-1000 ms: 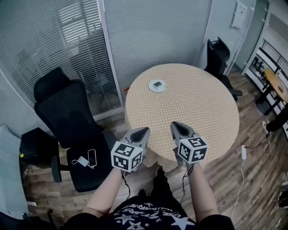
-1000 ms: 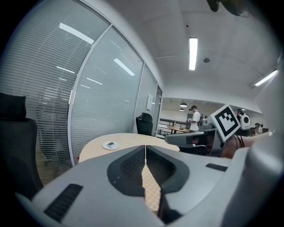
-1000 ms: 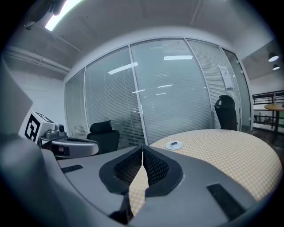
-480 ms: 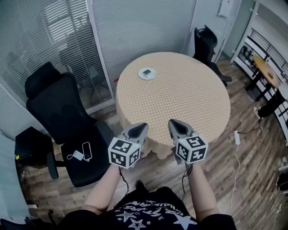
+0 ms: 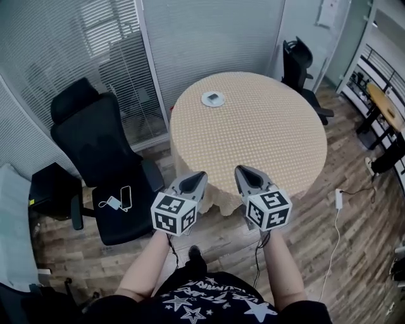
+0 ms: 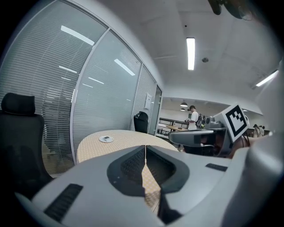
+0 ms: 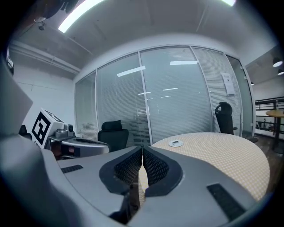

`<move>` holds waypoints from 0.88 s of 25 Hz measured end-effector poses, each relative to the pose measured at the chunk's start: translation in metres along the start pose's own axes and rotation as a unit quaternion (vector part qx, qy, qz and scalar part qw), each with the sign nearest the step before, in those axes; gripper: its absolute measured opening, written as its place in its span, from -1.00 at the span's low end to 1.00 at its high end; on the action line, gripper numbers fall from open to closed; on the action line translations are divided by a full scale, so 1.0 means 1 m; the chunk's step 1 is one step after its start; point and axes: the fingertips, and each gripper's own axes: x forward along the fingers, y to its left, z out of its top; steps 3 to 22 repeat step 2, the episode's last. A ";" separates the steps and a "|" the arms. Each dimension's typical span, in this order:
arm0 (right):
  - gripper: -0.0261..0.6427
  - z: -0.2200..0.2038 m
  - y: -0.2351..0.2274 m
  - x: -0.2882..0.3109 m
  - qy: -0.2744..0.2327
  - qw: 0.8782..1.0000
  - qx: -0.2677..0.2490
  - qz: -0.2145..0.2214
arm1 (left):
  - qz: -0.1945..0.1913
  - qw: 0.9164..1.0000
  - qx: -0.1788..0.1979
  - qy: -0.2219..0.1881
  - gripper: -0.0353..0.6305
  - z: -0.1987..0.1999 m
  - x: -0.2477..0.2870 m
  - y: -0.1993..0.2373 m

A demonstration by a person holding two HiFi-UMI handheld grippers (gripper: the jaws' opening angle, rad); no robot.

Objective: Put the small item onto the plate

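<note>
Print amounts to square markers (image 5: 171, 216) on both grippers' cubes — a white sheet (image 5: 327, 12) high on the far side is too small to read. The left gripper (image 5: 197, 176) and right gripper (image 5: 241, 169), jaws pressed together on nothing, hang short of a round table (image 5: 266, 139) in beige checked cloth. The small item (image 5: 214, 97) lies on the plate (image 5: 205, 101) near its far edge, amid blind-covered glass walls (image 5: 76, 50) and wood floor (image 5: 354, 240).

The tablecloth (image 5: 266, 145) is tan and checked, the plate (image 5: 205, 100) white, the chair (image 5: 104, 164) black.
</note>
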 end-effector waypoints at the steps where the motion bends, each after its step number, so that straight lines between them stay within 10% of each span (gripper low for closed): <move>1: -0.83 0.000 0.000 -0.007 -0.001 1.000 0.000 0.002 | 0.002 1.000 -0.001 -0.001 -0.86 -0.001 -0.002 -0.006; 22: -0.83 0.000 0.000 -0.013 -0.003 1.000 0.000 0.004 | 0.005 1.000 -0.002 -0.001 -0.86 -0.002 -0.003 -0.013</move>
